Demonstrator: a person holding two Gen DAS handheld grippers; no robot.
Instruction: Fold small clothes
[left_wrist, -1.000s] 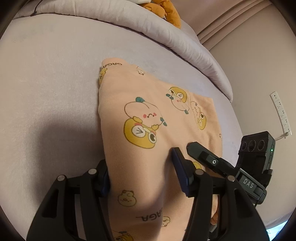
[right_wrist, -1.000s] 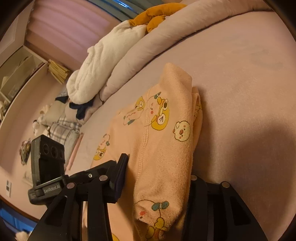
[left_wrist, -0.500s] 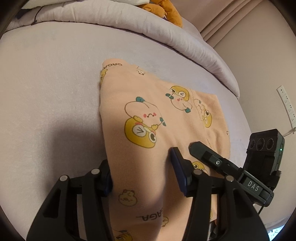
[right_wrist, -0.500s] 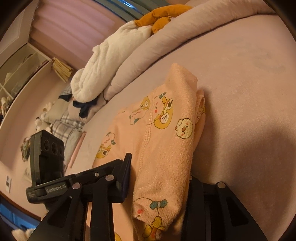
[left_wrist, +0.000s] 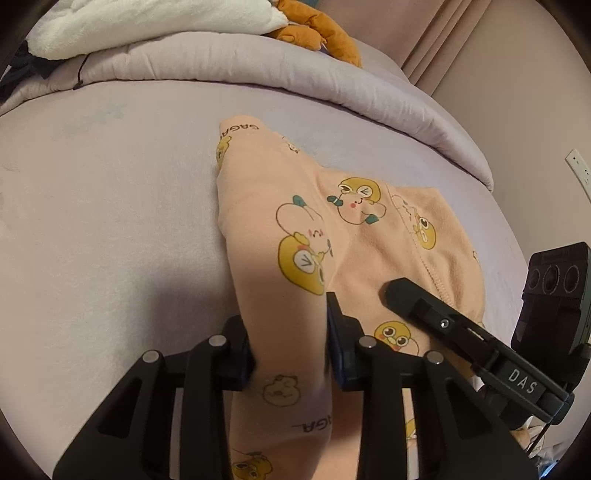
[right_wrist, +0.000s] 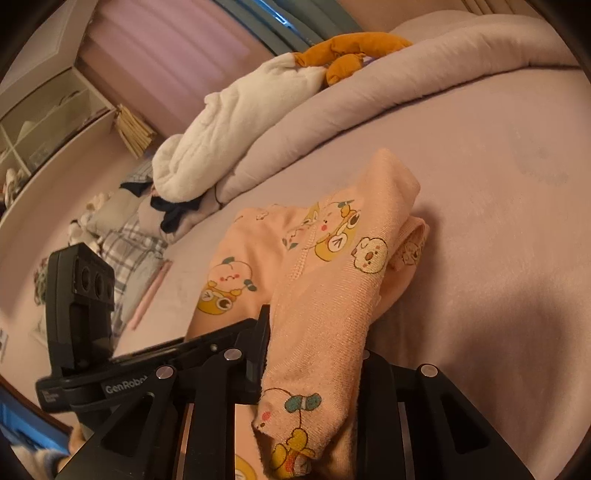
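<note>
1. The peach garment, printed with yellow cartoon ducks and "GAGA" lettering, lies on the lilac bed sheet. In the left wrist view it runs from the centre down to 6 o'clock.
2. The left gripper sits at 6 o'clock in its own view. Its two fingers are drawn in against a raised ridge of the garment, and the cloth fills the narrow gap between the blue pads.
3. That pinched fold stands up from the sheet and runs away from the gripper toward 12 o'clock, ending at a rounded corner marked "GAGA".
4. The right gripper is at 6 o'clock in the right wrist view. Its jaws are closed onto a thick, doubled-over band of the same garment, which drapes down between them with a loose hem hanging toward the camera.
5. In the left wrist view the right gripper shows at 4 o'clock, one finger resting on the flat part of the garment, with its camera block behind it.
6. In the right wrist view the left gripper's body appears at 8 o'clock, just beside the garment's left edge.
7. A rolled lilac duvet crosses the bed from 10 to 2 o'clock, well apart from the garment.
8. A white fleece blanket and an orange plush toy lie on the duvet near 12 o'clock.
</note>
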